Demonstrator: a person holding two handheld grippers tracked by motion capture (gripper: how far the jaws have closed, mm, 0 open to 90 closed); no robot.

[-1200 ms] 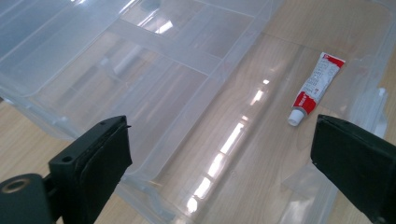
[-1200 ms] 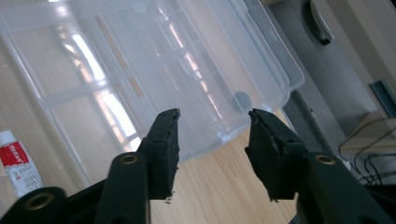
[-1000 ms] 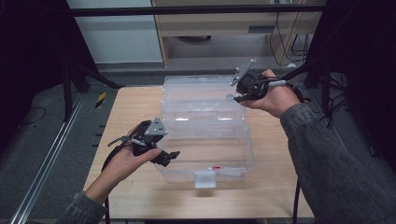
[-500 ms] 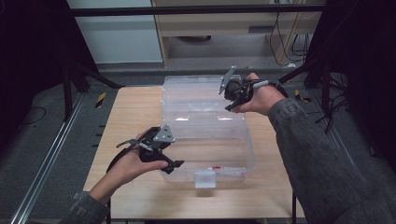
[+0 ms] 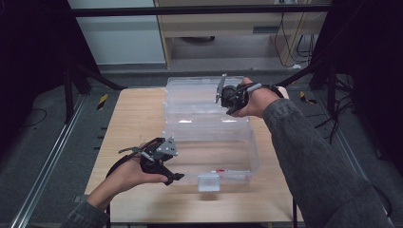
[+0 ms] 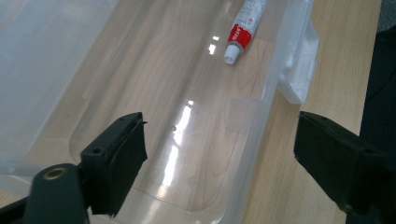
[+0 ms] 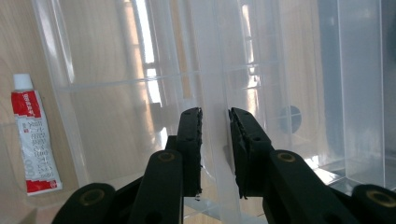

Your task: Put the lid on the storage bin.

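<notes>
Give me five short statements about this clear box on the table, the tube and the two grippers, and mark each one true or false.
1. The clear plastic box stands open, with its lid raised at the far side. True.
2. A red and white tube lies inside the box. True.
3. The right gripper holds the tube. False: its jaws have just been closing around the edge of the lid, and the tube lies off to the side.
4. The left gripper is clamped on the box's front latch. False: its jaws stand wide apart, straddling the box's side wall without pressing on it.
5. The box rests on a wooden table. True.
</notes>
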